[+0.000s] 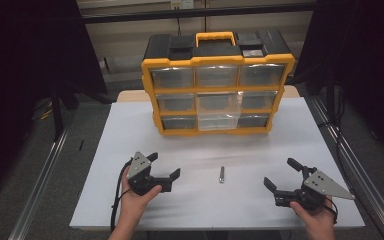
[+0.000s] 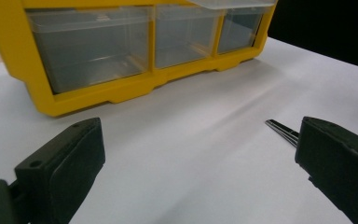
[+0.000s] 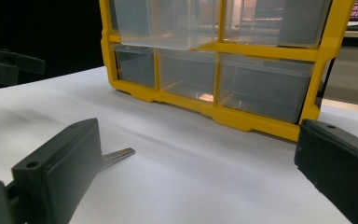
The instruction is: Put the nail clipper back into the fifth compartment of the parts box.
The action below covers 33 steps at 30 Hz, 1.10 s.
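A yellow and black drawer organizer (image 1: 218, 80) with clear drawers stands at the back middle of the white table (image 1: 130, 135). Its middle drawer (image 1: 218, 104) sticks out a little. A small metal rod (image 1: 221, 174) lies flat on the table between my two grippers. My left gripper (image 1: 165, 164) is open to the left of the rod, holding nothing. My right gripper (image 1: 280, 172) is open to the right of it, also holding nothing. In the left gripper view the rod (image 2: 282, 131) lies beside the right jaw. In the right gripper view the rod (image 3: 119, 156) pokes out from behind the left jaw.
The organizer (image 2: 98, 91) fills the back of the left gripper view, and its bottom row of drawers (image 3: 261, 88) faces the right gripper. The table's front edge (image 1: 215, 227) lies just under both hands. Dark floor and metal rails (image 1: 40, 185) flank the table.
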### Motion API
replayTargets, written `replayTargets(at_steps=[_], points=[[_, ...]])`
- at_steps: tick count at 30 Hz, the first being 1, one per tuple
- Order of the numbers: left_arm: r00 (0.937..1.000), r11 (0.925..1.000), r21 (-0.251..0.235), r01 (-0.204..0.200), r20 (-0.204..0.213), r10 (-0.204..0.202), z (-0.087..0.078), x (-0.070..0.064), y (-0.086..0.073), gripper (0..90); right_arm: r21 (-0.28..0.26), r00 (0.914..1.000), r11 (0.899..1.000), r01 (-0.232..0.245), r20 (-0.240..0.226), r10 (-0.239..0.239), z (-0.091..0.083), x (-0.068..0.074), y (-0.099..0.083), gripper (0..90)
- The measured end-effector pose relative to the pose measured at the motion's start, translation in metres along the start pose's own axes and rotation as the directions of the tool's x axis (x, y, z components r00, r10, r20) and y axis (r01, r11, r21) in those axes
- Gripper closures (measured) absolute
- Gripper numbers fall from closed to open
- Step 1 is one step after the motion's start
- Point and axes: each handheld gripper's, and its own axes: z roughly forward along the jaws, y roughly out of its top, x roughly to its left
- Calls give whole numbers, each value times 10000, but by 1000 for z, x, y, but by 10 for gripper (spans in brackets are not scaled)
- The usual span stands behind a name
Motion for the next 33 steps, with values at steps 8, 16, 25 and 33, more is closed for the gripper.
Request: replayTargets(at_steps=[8,16,25,33], points=[[9992,9996,-13,-267,302,267,17,-17,7,18,-53,10000,10000,-35,23,35,0,-1,0,11],[9972,9986,240,-465,597,449,31,-25,9,18,-126,10000,9999,-62,-62,62,-1,-2,0,15],[9905,9967,602,-539,1296,457,47,-38,11,25,-54,9999,9999,-133,-38,133,0,-1,0,15],[9923,9942,1070,-137,1235,4,63,-45,14,17,-28,9999,9999,-153,-57,153,0,-1,0,15]])
